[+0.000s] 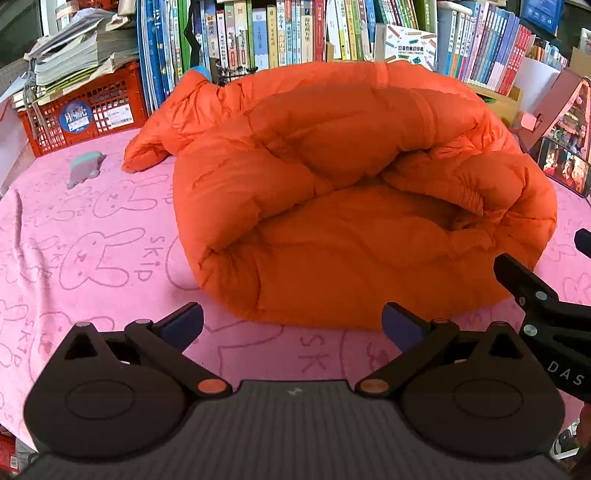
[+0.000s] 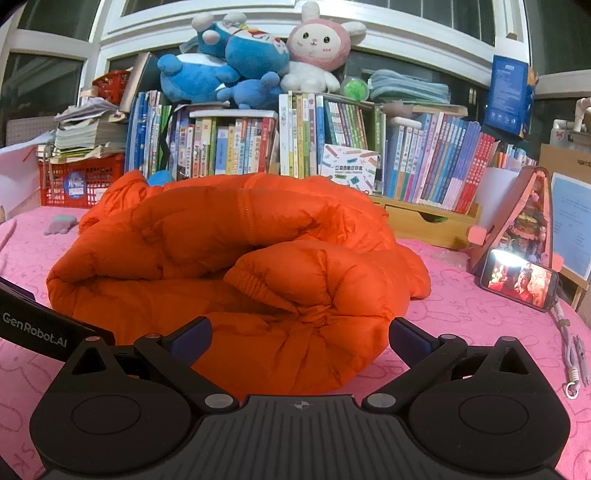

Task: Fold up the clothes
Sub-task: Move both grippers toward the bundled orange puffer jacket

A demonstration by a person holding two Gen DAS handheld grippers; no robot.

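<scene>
Two hand-held grippers | left (image 1: 291, 325) wide, empty | right (image 2: 299, 338) wide, empty, before orange jacket (image 2: 236, 251)

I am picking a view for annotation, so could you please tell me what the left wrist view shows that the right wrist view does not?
Only the left wrist view shows the right gripper's fingers entering at its right edge. Only the right wrist view shows the plush toys atop the books, the windows and a cable. Both show the orange jacket folded on the pink cloth, the bookshelf, the red crate, the lit phone, and open fingers holding nothing.
</scene>
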